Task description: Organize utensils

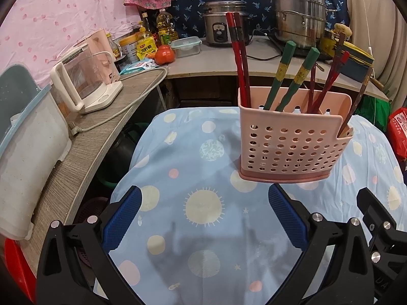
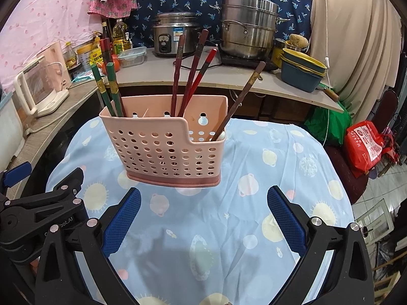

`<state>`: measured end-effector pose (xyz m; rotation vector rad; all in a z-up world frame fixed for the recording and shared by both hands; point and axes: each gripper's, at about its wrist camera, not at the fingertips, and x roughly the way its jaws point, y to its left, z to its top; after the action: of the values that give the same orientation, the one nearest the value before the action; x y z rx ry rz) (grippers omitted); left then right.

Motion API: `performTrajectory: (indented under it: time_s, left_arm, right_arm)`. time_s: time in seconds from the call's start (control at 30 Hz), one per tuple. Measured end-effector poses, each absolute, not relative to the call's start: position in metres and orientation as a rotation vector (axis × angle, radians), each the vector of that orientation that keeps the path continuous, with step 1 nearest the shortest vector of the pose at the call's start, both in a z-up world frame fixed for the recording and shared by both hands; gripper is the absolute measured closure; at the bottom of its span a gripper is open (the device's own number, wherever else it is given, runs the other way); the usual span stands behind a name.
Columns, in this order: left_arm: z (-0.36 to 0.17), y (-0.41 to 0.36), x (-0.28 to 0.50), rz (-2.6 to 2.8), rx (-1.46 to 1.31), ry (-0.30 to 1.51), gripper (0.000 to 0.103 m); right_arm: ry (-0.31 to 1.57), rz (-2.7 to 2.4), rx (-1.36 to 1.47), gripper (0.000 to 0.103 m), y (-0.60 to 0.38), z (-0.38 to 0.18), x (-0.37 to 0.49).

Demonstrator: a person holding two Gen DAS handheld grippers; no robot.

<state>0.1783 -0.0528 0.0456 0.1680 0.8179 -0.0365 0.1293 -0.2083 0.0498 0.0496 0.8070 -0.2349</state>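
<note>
both the left gripper (image 1: pixel 204 222) and right gripper (image 2: pixel 203 222) are hovering spread and empty (nothing grasped) since the chopsticks (image 2: pixel 194 73) are standing sorted in the pink holder (image 2: pixel 165 147).

Left hand-held gripper (image 1: pixel 204 218): two matte black moulded plastic arms with triangular cut-outs, each ending in a blue finger pad (image 1: pixel 122 219) with a fine cross-hatched grip texture. Round silver screw heads sit at the pivot joints.

Right hand-held gripper (image 2: pixel 203 219): same build, black arms, blue textured fingers (image 2: pixel 286 219), silver fasteners. In the right wrist view, the neighbouring unit's black body carries partly legible white lettering ending "bot.AI".
</note>
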Motion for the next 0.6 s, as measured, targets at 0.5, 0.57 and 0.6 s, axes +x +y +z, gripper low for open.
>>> performTrajectory:
  time_s: [0.5, 0.57, 0.6]
  left_arm:
    - [0.0487, -0.0549, 0.1762, -0.036, 0.169, 0.813, 0.008]
    - [0.0494, -0.0539, 0.1768, -0.036, 0.169, 0.812, 0.008]
    - [0.0500, -0.0536, 0.1769, -0.037, 0.168, 0.812, 0.008]
  right_arm:
    - [0.800, -0.236, 0.044, 0.007, -0.2052, 0.0527, 0.1293]
    - [0.800, -0.236, 0.043, 0.007, -0.2047, 0.0534, 0.1294]
    - [0.799, -0.237, 0.043, 0.007, -0.2048, 0.0534, 0.1292]
